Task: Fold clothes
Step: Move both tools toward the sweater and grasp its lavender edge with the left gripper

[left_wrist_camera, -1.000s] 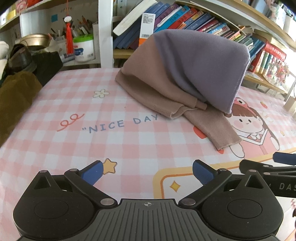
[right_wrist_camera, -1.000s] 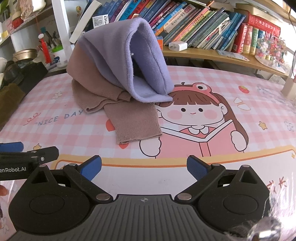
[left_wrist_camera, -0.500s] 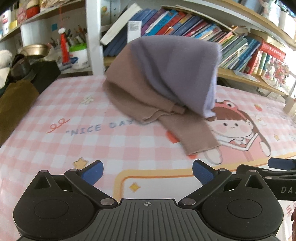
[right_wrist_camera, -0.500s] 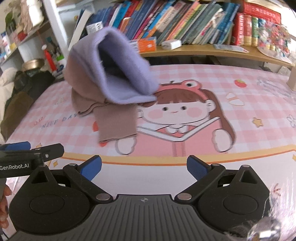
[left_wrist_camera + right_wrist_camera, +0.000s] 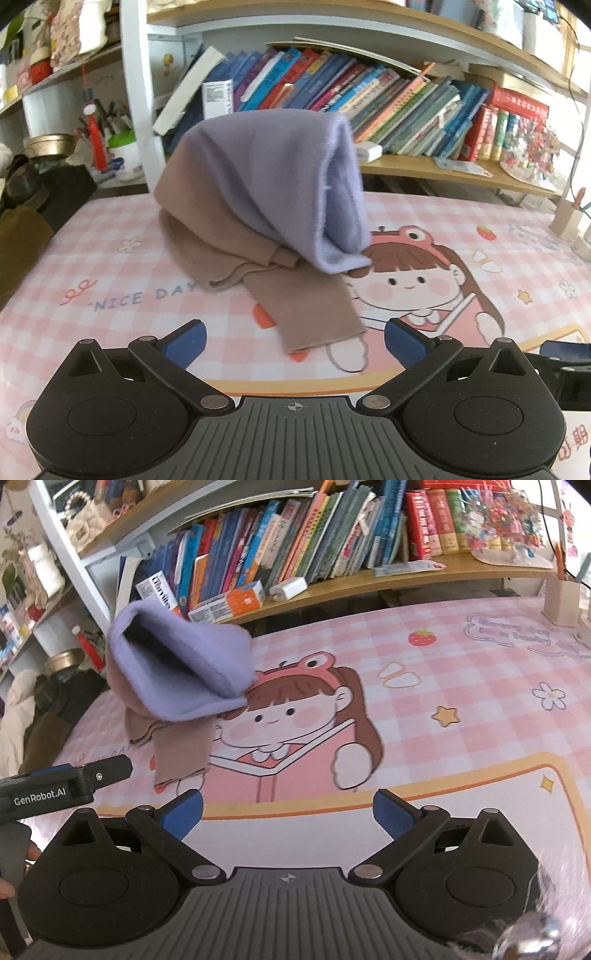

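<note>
A knit garment, lavender on top (image 5: pixel 273 177) and tan-brown below (image 5: pixel 303 302), lies in a humped heap on the pink checked table mat (image 5: pixel 110 280). A tan sleeve runs toward me. It also shows in the right wrist view (image 5: pixel 177 675) at the left. My left gripper (image 5: pixel 293 341) is open and empty, just short of the sleeve's cuff. My right gripper (image 5: pixel 288 814) is open and empty, to the right of the heap over the cartoon girl print. The left gripper's finger shows in the right wrist view (image 5: pixel 70 782).
A bookshelf full of books (image 5: pixel 388 107) runs along the table's far edge. Dark and olive clothes (image 5: pixel 22 236) are piled off the left side. A pen holder (image 5: pixel 561 598) stands at the far right. A white cup of pens (image 5: pixel 123 155) sits on the left shelf.
Both grippers have swung to the right along the table's front, so the garment has shifted left in both views. Both stay open and empty.
</note>
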Demonstrator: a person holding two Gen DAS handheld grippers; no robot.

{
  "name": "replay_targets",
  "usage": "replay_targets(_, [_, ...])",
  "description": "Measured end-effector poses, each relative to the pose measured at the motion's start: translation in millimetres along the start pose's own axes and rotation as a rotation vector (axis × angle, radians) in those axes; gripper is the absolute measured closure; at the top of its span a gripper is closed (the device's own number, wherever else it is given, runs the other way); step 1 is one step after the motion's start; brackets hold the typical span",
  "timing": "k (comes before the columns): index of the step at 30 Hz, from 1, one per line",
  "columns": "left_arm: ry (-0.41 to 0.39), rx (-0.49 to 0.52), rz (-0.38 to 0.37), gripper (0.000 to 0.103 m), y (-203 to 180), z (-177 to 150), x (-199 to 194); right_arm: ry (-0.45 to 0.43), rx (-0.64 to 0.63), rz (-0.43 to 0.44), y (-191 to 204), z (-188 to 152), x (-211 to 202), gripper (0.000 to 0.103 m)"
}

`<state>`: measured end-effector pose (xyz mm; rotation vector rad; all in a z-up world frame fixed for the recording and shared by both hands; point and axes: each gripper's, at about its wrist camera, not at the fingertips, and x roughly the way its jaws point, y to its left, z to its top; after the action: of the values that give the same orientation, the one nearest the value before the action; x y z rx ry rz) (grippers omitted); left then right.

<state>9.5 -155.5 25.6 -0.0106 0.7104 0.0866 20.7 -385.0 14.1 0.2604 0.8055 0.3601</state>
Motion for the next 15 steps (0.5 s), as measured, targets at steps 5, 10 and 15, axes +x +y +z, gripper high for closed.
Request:
replay_targets(5, [-0.012,-0.003,-0.02,0.0,-13.1,15.9,12.1,-0.015,0.033,0.014,-17.1,2.3,-2.1,0.004])
replay_targets(10, [-0.036,0.004,0.016,0.0,-24.7,34.6,26.1,-0.021,0.106,0.043,-35.3,2.4,-3.9,0.0])
replay_targets(15, [-0.073,0.008,0.149,0.0,-26.8,53.4,37.8,-0.018,0.179,0.077,-48.4,3.7,-6.4,0.0])
